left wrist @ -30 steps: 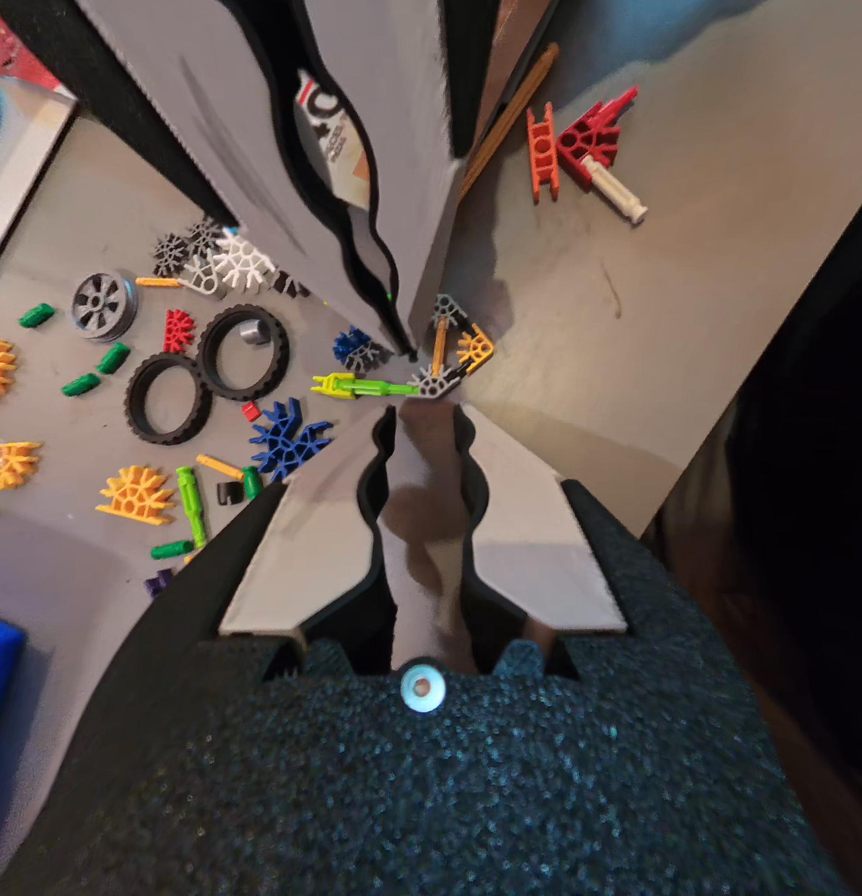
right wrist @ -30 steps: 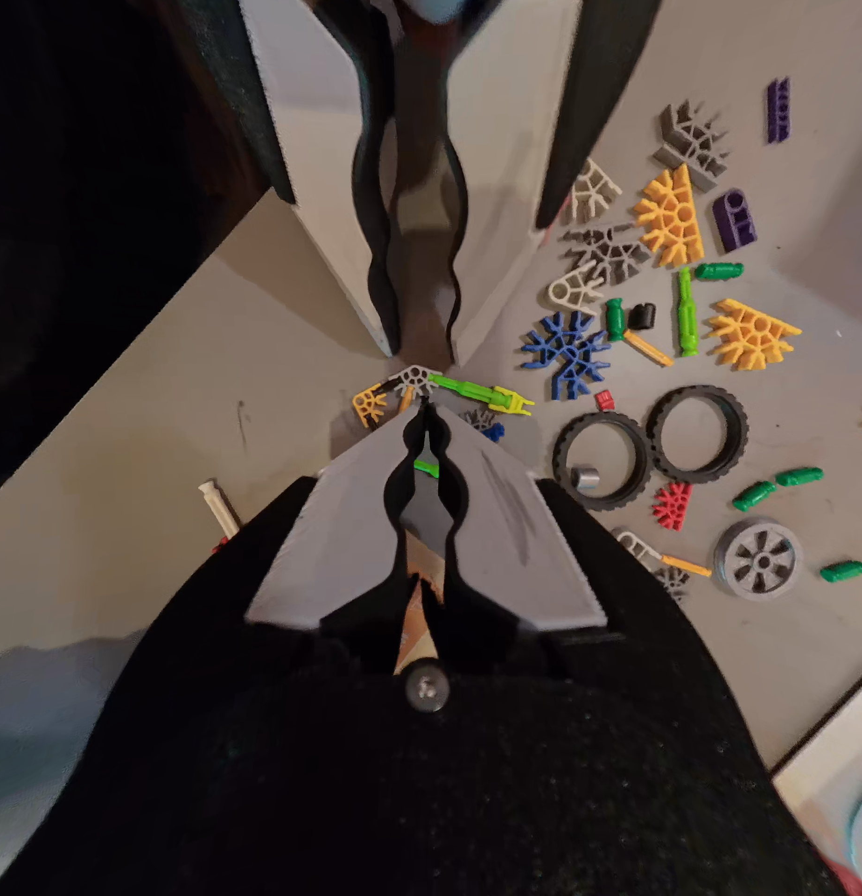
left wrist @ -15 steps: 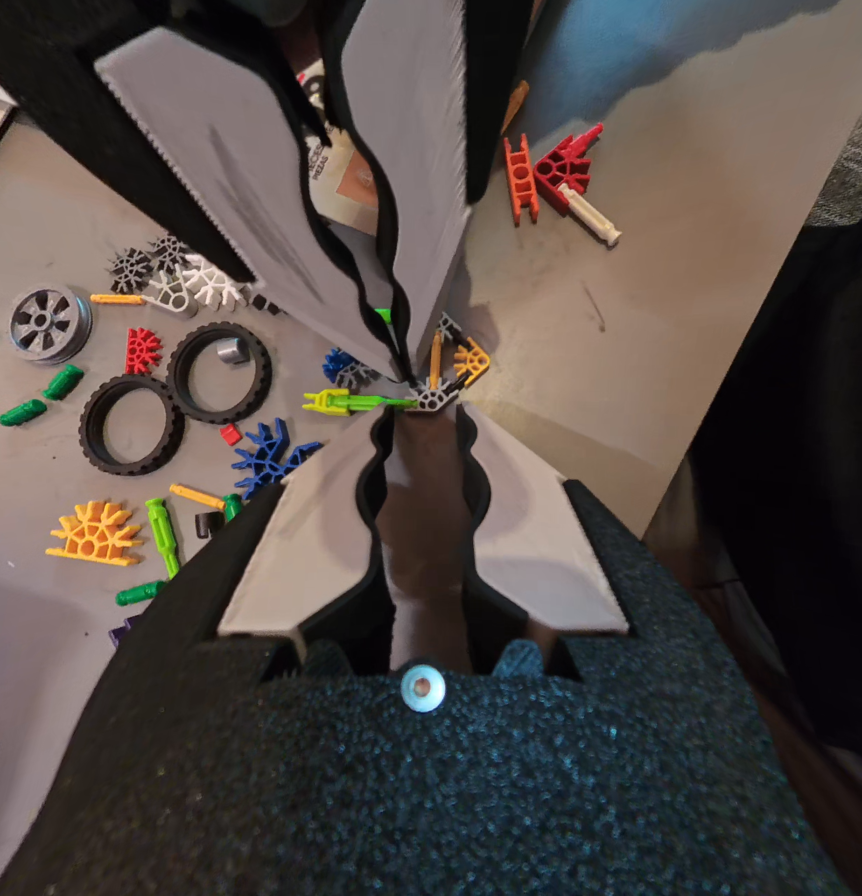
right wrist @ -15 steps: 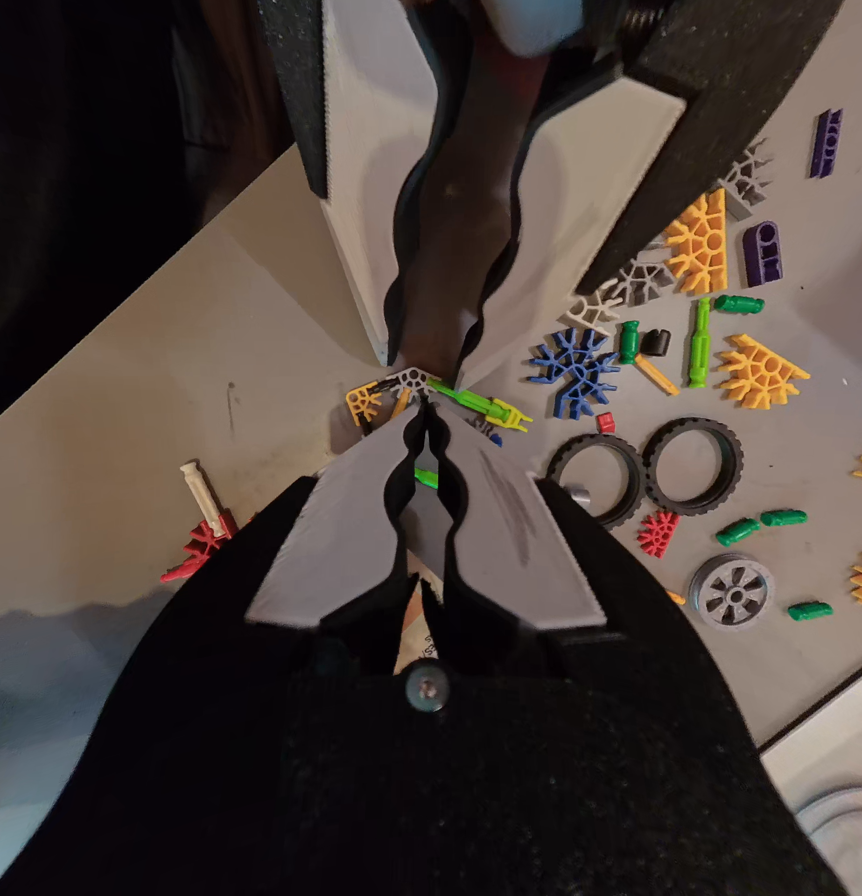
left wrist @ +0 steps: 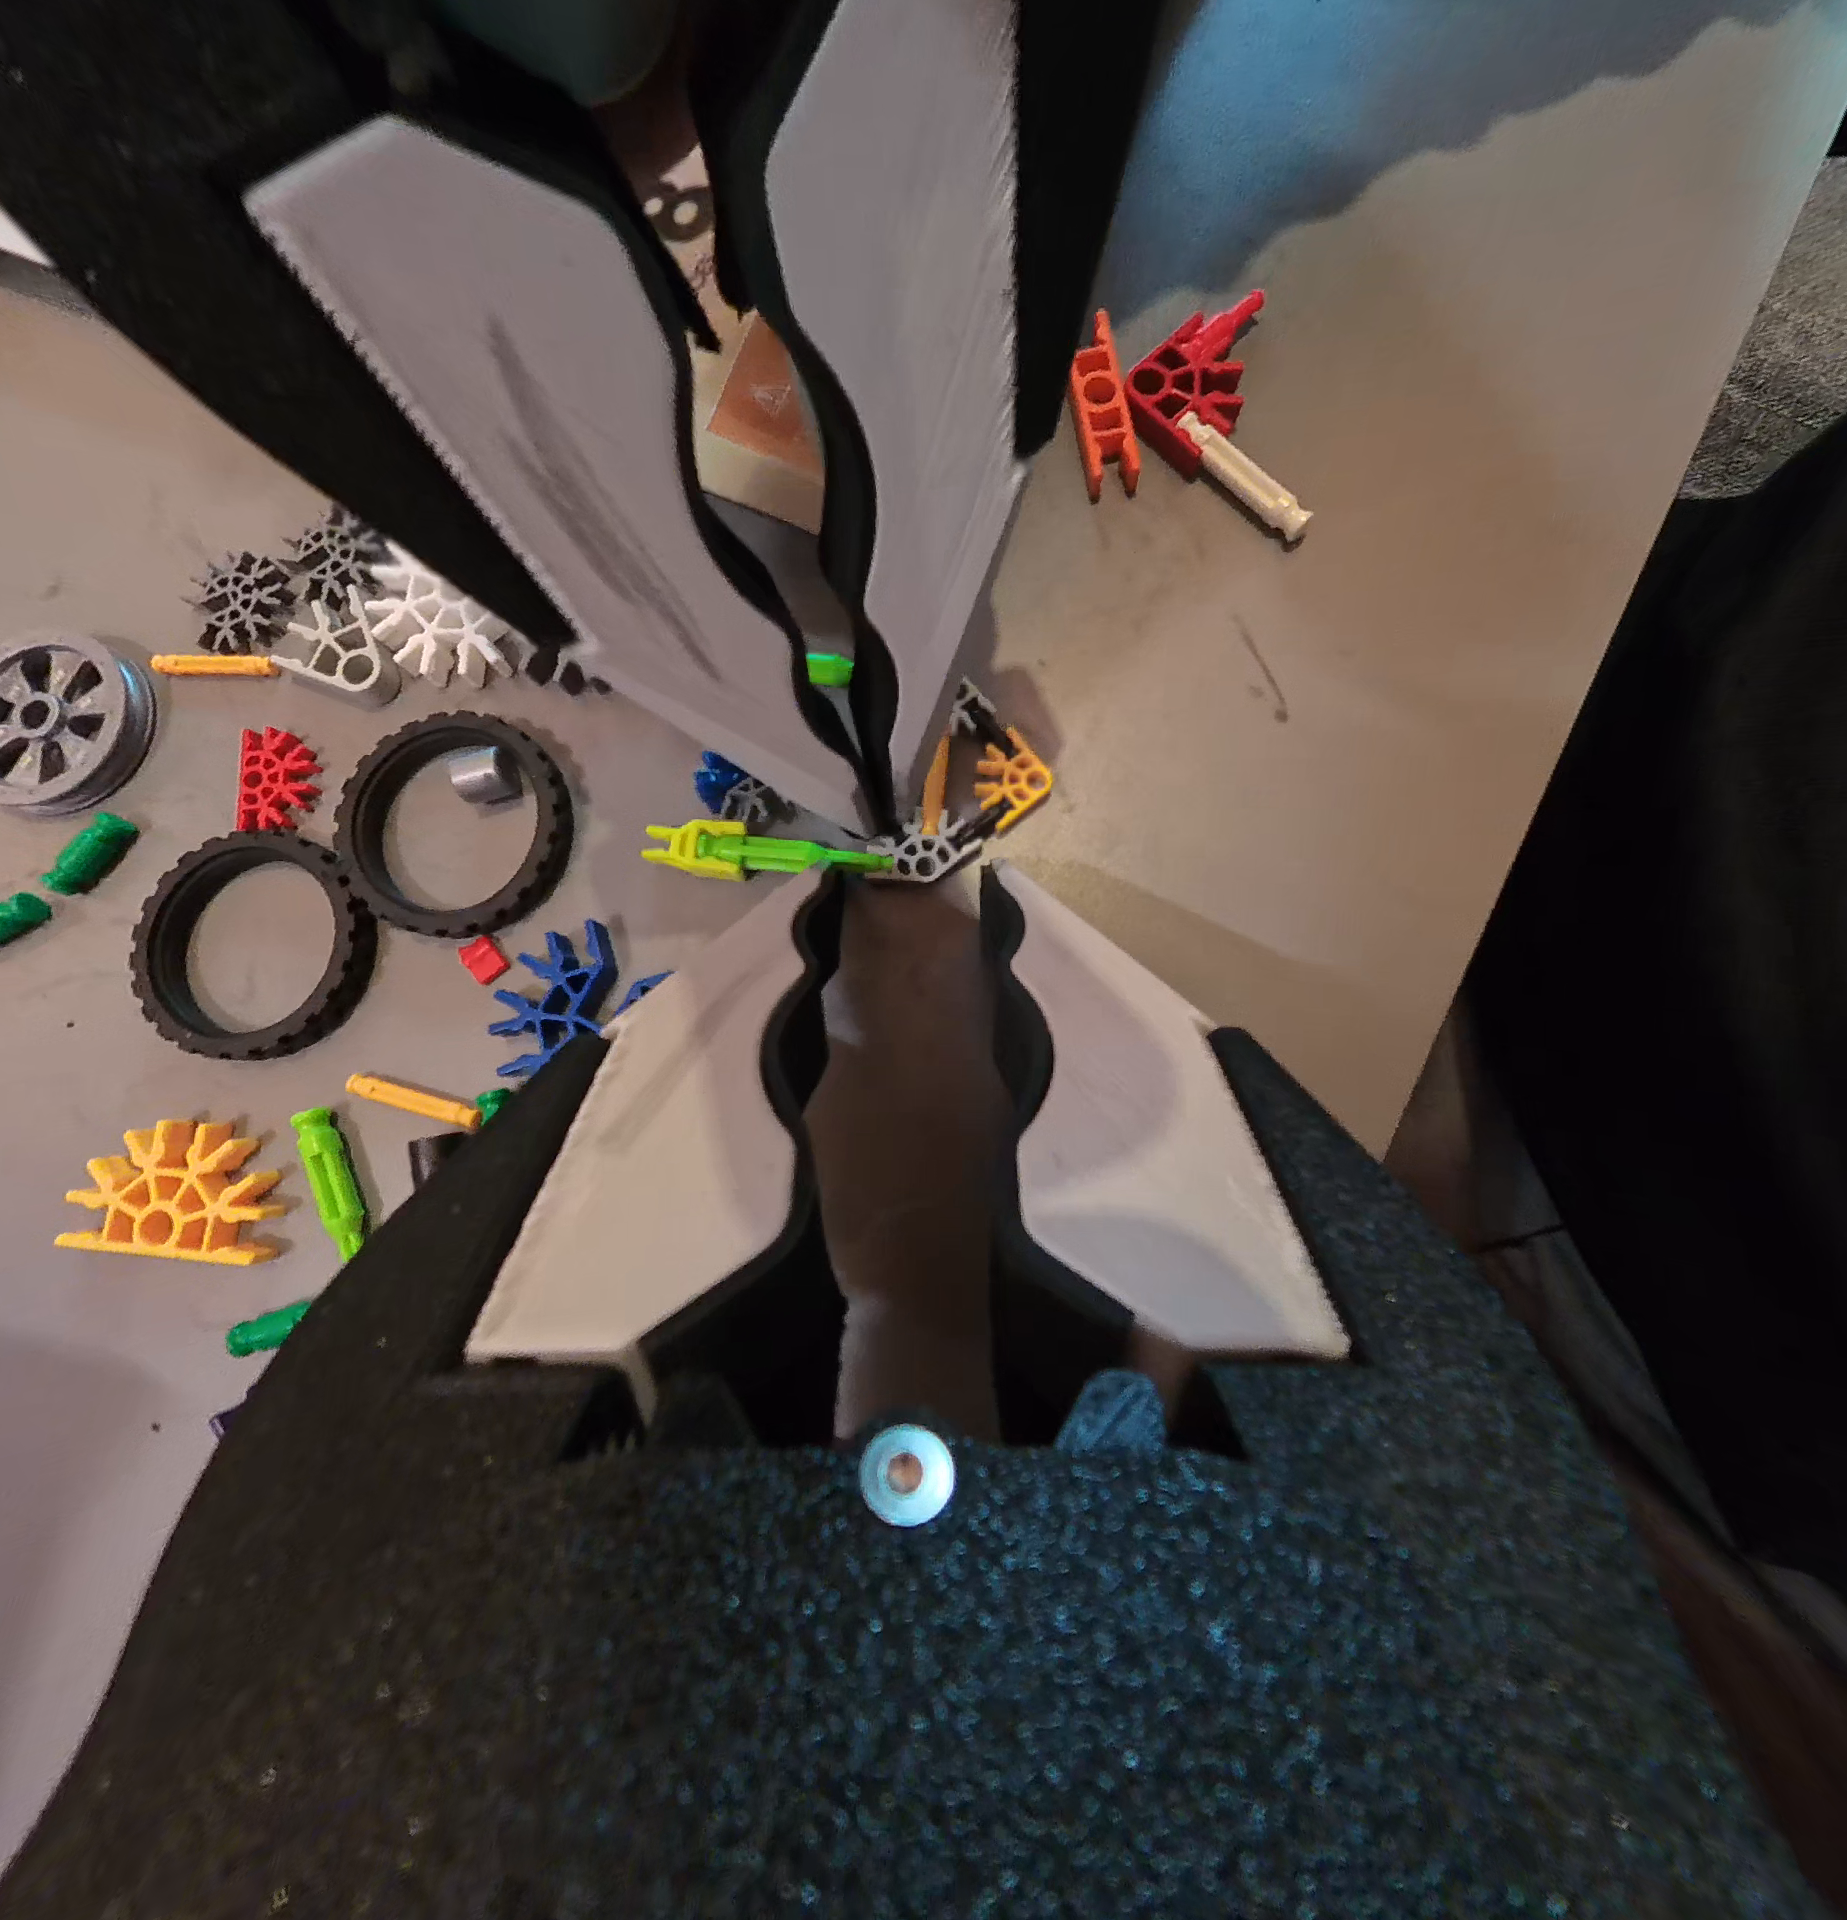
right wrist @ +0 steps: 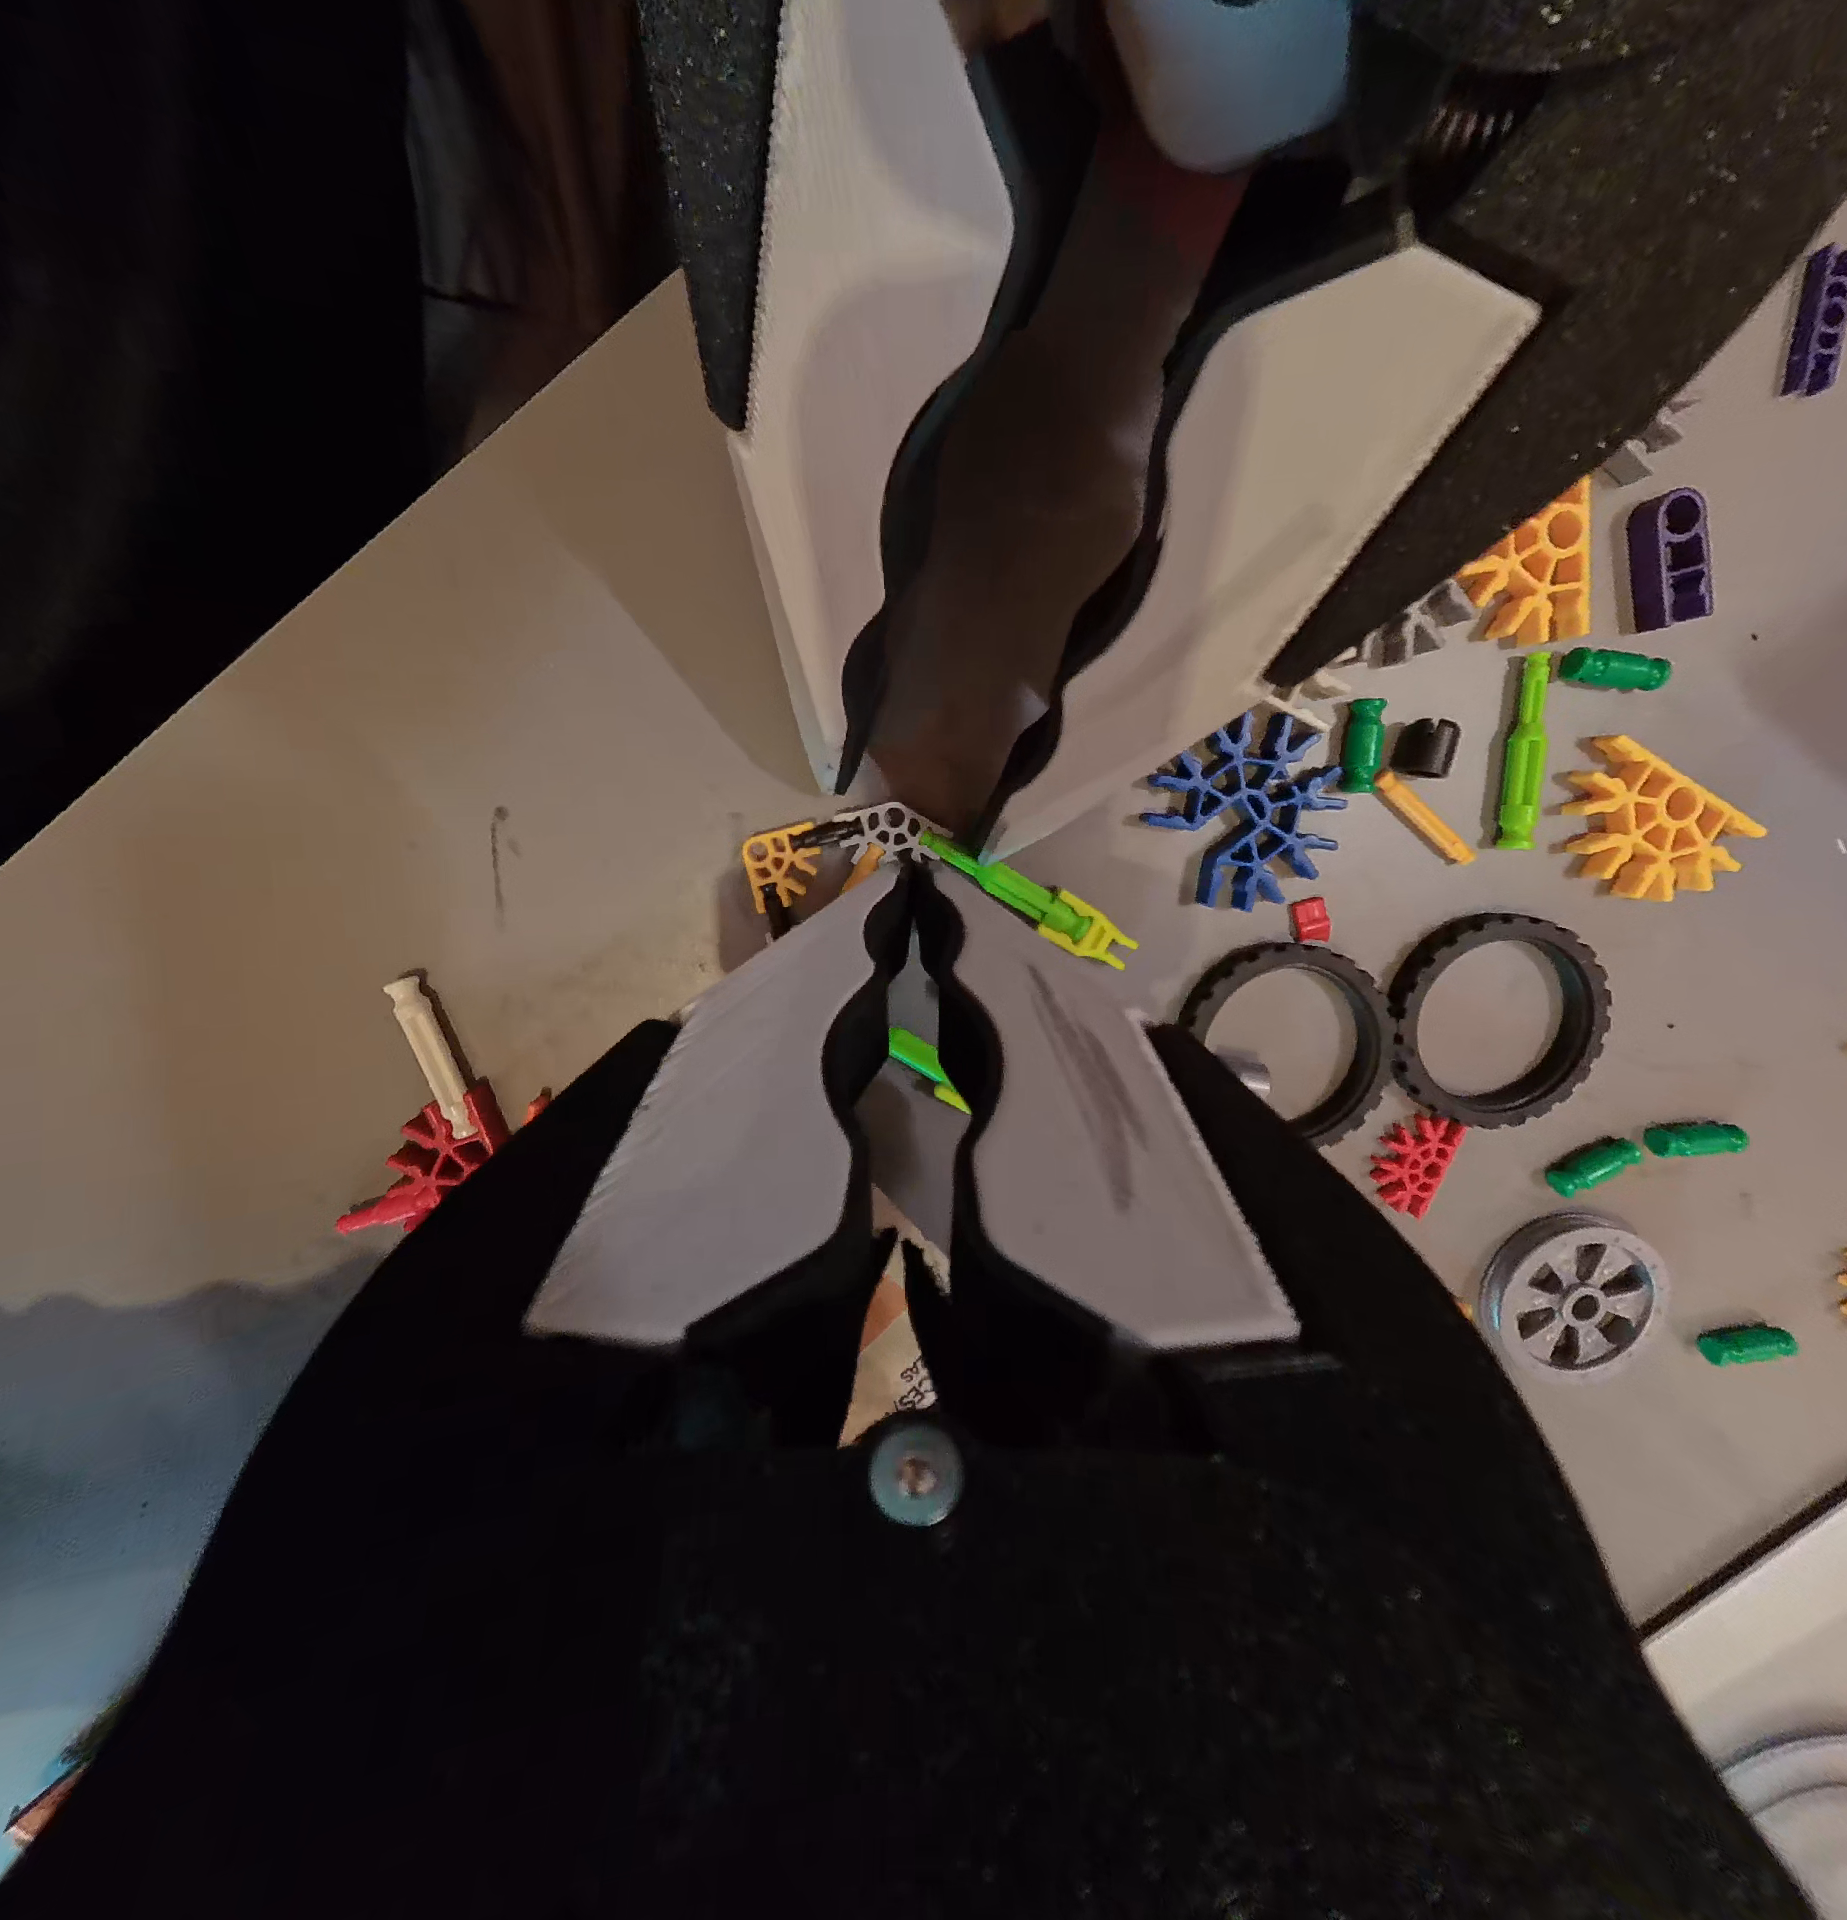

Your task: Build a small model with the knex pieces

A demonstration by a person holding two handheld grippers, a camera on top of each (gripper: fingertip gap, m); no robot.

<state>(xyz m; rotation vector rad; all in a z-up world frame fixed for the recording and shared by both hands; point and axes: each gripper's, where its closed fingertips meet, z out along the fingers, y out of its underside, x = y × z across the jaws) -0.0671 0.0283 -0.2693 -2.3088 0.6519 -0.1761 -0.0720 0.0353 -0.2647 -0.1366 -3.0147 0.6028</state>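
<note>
A small built piece hangs between the two grippers: a grey connector [left wrist: 924, 857] joined to a green rod with a yellow clip [left wrist: 737, 850], an orange rod and a yellow corner connector [left wrist: 1014, 779]. My right gripper [right wrist: 908, 883] is shut on the grey connector [right wrist: 893, 831]; a green piece [right wrist: 919, 1060] shows in the gap between its fingers. It comes in from the top of the left wrist view [left wrist: 883, 816]. My left gripper [left wrist: 906, 883] is open, its jaws on either side of the grey connector. It comes in from the top of the right wrist view [right wrist: 908, 816].
Loose pieces lie on the grey table [left wrist: 1262, 790]: two black tyres [left wrist: 254, 945], a grey wheel hub [left wrist: 41, 717], a blue snowflake connector [left wrist: 560, 1003], yellow fans and green rods. A red connector with a white rod [left wrist: 1179, 384] lies apart. The table edge [right wrist: 306, 644] runs close by. Less than 4 cm separates the two grippers' tips. From either gripper's tips it is about 15 cm to the grey wheel hub [left wrist: 41, 717].
Both grippers have shifted over the table with the built piece between them. The left gripper has come closer and its open jaws now flank the grey connector.
</note>
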